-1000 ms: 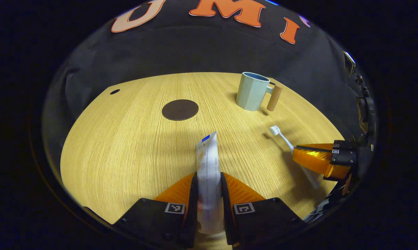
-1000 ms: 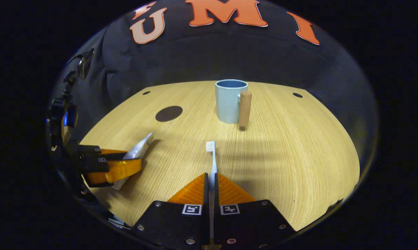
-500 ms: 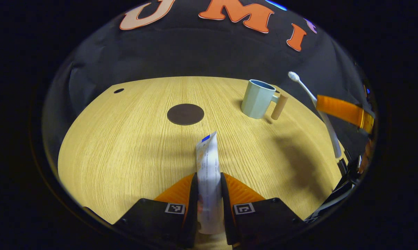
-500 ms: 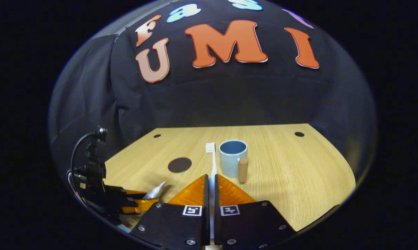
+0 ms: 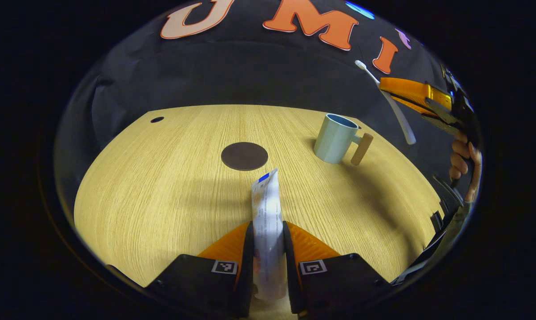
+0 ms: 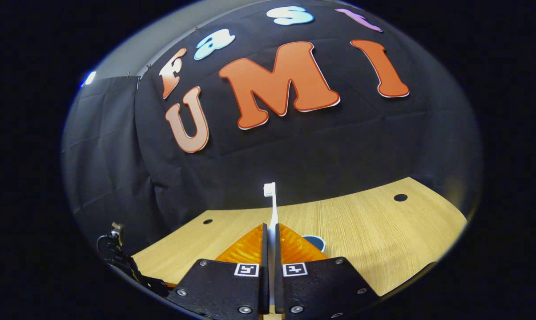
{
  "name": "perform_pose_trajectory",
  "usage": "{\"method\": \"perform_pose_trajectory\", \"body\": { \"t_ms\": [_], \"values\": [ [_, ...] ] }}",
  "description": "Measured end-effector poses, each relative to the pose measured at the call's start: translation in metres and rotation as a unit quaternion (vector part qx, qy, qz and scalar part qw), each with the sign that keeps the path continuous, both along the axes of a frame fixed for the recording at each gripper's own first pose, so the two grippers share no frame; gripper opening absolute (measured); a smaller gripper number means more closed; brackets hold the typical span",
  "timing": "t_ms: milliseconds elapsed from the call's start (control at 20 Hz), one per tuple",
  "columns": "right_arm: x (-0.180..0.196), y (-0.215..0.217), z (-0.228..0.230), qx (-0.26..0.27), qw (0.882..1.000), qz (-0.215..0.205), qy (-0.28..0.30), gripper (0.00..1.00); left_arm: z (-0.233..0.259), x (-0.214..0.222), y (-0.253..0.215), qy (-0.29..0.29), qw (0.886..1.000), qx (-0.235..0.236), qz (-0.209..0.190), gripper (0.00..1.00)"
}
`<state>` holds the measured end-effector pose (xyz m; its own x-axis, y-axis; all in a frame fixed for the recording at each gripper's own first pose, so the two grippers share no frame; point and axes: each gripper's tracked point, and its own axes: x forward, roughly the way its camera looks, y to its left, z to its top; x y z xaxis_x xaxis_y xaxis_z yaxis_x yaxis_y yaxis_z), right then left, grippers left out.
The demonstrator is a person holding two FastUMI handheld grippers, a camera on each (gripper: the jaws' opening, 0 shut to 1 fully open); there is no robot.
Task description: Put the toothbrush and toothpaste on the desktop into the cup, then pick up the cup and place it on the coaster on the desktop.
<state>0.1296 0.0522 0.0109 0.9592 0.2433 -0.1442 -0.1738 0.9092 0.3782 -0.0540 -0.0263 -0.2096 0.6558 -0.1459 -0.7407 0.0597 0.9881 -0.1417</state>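
Light wood-grain desktop (image 5: 161, 186) with rounded far corners, each bearing a small dark hole (image 6: 400, 197); black cloth wall (image 5: 232, 75) behind; shadows across the surface.

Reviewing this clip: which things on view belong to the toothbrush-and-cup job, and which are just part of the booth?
Belongs to the job:
toothpaste, clamped in the left gripper
toothbrush, clamped in the right gripper, raised off the desk
cup, upright, nothing in it yet
coaster, bare

Not part of it:
desktop and its cable holes
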Motion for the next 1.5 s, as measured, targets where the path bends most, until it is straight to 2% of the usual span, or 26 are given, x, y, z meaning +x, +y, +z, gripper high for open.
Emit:
{"method": "perform_pose_trajectory", "body": {
  "t_ms": [350,750,1150,1500],
  "values": [
    [0.059,-0.016,-0.002,0.033,0.997,-0.048,-0.044,0.05,0.016,0.003,0.001,-0.014,1.000,-0.011,0.019,0.36],
    [0.095,-0.024,-0.025,0.010,0.996,-0.066,-0.054,0.05,0.019,0.005,0.001,-0.019,0.999,-0.023,0.022,0.36],
    [0.098,-0.016,-0.059,-0.037,0.997,-0.056,-0.031,0.06,0.038,0.005,0.003,-0.040,0.999,-0.020,0.016,0.35],
    [0.079,-0.022,-0.077,-0.044,0.998,-0.048,-0.002,0.06,0.073,0.028,0.008,-0.067,0.997,-0.024,0.012,0.36]
  ]
}}
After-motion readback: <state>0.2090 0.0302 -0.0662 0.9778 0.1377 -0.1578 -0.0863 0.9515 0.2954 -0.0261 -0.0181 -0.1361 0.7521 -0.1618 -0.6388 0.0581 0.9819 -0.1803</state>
